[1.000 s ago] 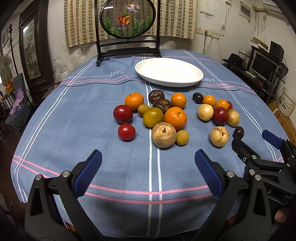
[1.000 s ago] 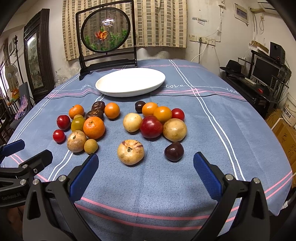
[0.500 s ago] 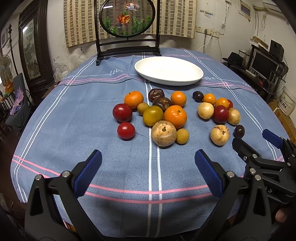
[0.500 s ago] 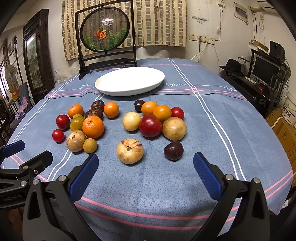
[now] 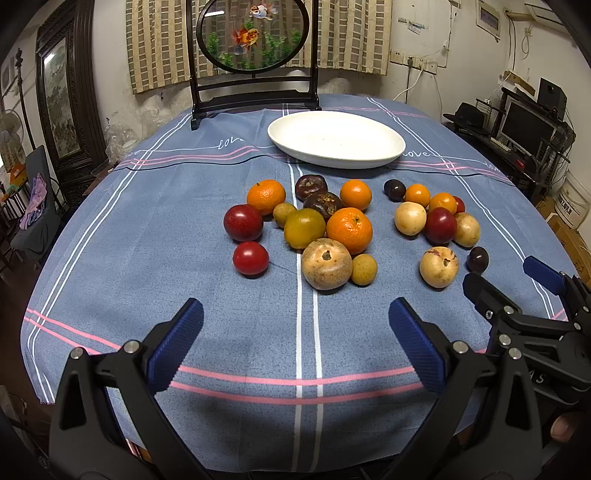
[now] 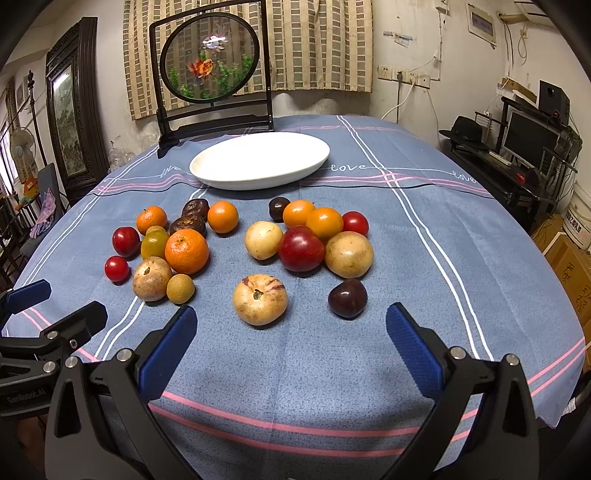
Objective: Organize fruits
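Several fruits lie in two loose groups on the blue tablecloth (image 5: 147, 240). The left group has oranges (image 5: 349, 229), red plums (image 5: 243, 222), a red tomato (image 5: 250, 258), dark fruits and a tan round fruit (image 5: 326, 263). The right group has a tan striped fruit (image 6: 259, 299), a dark plum (image 6: 347, 298), a red plum (image 6: 301, 248) and small oranges. An empty white oval plate (image 5: 336, 138) (image 6: 258, 159) stands behind them. My left gripper (image 5: 295, 347) is open and empty, short of the left group. My right gripper (image 6: 288, 347) is open and empty, short of the striped fruit.
A black-framed round goldfish screen (image 5: 253, 35) stands at the table's back edge behind the plate. The round table drops off at the near edge below both grippers. A desk with a monitor (image 6: 532, 136) stands to the right, a chair and cabinet to the left.
Both grippers have moved slightly forward toward the fruits, so the fruits look a little nearer. No fruit has moved; both stay open.
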